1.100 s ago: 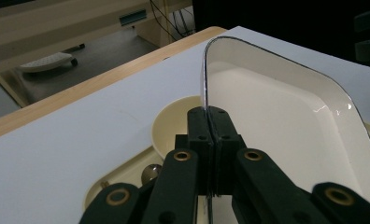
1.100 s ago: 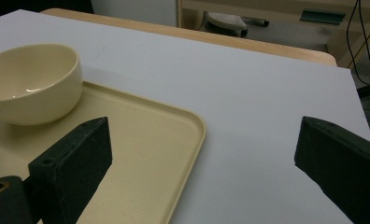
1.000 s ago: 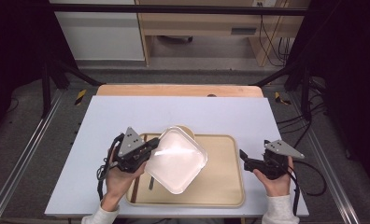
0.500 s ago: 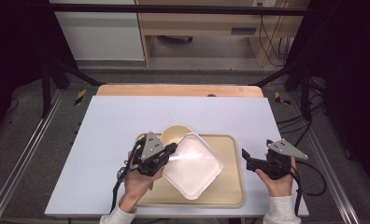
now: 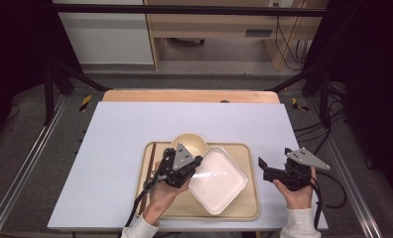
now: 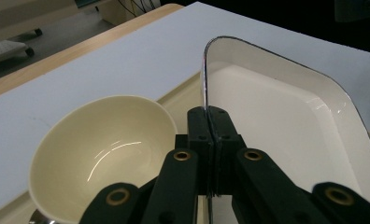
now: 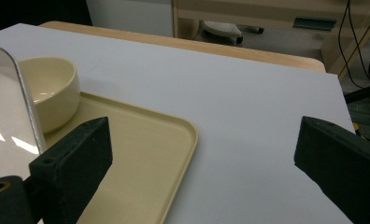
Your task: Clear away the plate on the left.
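Left gripper (image 5: 192, 171) shifted right over tray (image 5: 244, 210), carrying white dish (image 5: 217, 181) clamped by its rim beside bowl (image 5: 189, 143). Right gripper (image 5: 271, 168) unmoved, jaws apart, empty.

Open claw (image 7: 202, 158) over tray (image 7: 141, 154), bowl (image 7: 50, 88), perhaps dish (image 7: 5, 121).

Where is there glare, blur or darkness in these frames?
High view: the white dish is blown out, the side edges are dark. Left gripper view: a streak of glare inside the bowl, a bright line along the dish rim, near tongs soft. Right gripper view: tongs blurred, table evenly lit.
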The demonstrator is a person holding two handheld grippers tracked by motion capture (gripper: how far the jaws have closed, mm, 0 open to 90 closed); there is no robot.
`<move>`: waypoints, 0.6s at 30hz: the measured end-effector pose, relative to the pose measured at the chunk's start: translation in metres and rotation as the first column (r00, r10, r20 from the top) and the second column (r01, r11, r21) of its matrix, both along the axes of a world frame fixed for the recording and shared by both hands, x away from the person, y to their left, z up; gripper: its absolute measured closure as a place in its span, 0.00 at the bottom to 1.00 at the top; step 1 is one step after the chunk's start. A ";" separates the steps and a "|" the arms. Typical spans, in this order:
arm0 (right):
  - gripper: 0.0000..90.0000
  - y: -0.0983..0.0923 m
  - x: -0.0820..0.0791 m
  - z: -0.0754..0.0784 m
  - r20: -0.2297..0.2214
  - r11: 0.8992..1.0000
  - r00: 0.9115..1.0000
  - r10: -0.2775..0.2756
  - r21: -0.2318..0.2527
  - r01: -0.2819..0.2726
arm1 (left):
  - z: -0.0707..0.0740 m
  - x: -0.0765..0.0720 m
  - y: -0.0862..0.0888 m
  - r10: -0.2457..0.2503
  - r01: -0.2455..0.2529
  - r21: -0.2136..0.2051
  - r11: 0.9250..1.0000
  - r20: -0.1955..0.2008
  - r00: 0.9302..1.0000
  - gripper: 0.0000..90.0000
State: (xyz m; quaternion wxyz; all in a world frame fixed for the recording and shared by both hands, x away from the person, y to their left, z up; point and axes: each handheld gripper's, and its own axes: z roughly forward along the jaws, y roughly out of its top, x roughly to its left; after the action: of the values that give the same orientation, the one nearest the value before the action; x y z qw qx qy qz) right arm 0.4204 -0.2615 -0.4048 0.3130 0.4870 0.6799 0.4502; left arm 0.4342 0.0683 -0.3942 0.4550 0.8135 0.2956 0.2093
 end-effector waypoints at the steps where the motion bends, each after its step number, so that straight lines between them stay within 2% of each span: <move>1: 0.05 0.000 0.000 0.000 0.001 1.000 1.000 0.000 0.000 0.000 | -0.002 0.001 -0.002 -0.001 0.002 0.002 1.000 -0.006 1.000 0.99; 10: 0.05 0.000 0.000 0.000 -0.001 1.000 1.000 0.003 -0.004 -0.003 | -0.015 0.008 -0.018 -0.012 0.013 0.011 1.000 -0.040 0.999 0.99; 18: 0.05 0.000 0.001 -0.001 -0.002 1.000 1.000 0.006 -0.001 -0.006 | -0.023 0.013 -0.026 -0.018 0.020 0.023 1.000 -0.067 0.998 0.99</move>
State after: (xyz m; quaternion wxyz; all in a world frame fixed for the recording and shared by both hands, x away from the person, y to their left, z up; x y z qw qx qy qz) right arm 0.4211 -0.2613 -0.4053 0.3111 0.4851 0.6819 0.4504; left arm 0.4475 0.0427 -0.4171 0.4371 0.8282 0.3005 0.1811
